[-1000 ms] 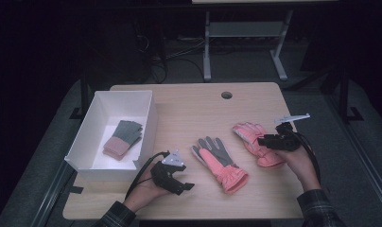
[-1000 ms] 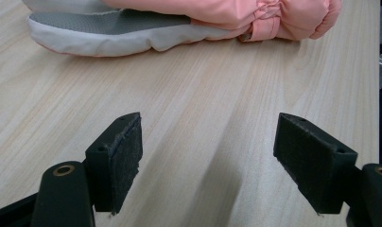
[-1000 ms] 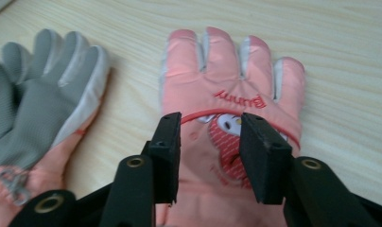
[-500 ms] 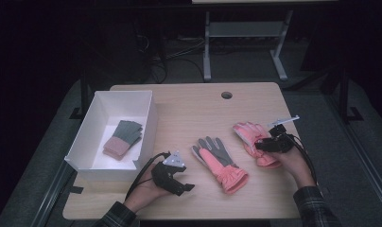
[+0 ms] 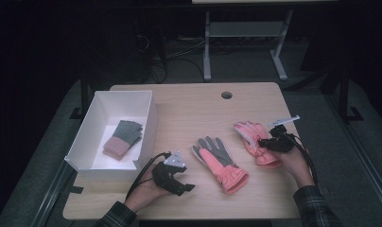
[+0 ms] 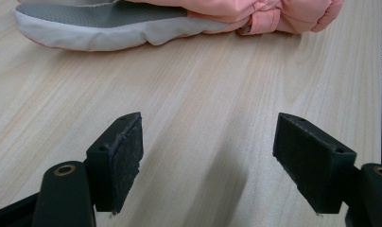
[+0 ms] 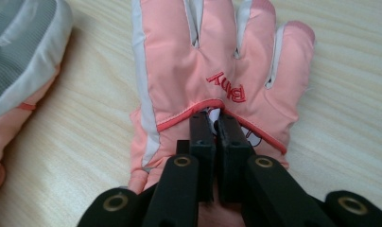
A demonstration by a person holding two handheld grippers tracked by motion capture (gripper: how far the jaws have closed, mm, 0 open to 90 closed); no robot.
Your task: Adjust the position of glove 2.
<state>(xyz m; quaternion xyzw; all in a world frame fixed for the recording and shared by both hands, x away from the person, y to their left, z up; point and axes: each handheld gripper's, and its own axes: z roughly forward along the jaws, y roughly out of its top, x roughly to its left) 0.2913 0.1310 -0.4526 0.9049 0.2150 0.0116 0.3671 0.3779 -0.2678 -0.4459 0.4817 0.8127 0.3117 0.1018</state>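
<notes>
A pink glove (image 5: 249, 135) lies back up at the right of the table (image 5: 189, 113). My right gripper (image 5: 261, 142) sits on its back; the jaws have just been closing and now pinch a fold of its fabric. In the right gripper view the jaws (image 7: 215, 123) stand almost together on the pink glove (image 7: 212, 52). A second pink glove (image 5: 217, 163) lies grey palm up in the middle. My left gripper (image 5: 186, 188) rests open near the front edge, left of that glove. The left gripper view shows the open gripper (image 6: 212, 161) with bare table between its pads and the glove (image 6: 132, 19) beyond.
A white box (image 5: 87, 142) stands at the table's left with a grey and pink glove (image 5: 123, 138) inside. A round cable hole (image 5: 226, 95) is at the back of the table. The palm-up glove (image 7: 23, 52) lies just left of the held one.
The right gripper has shifted slightly onto the pink glove's back and its jaws have closed on the fabric. The left gripper and the other gloves have stayed put.
</notes>
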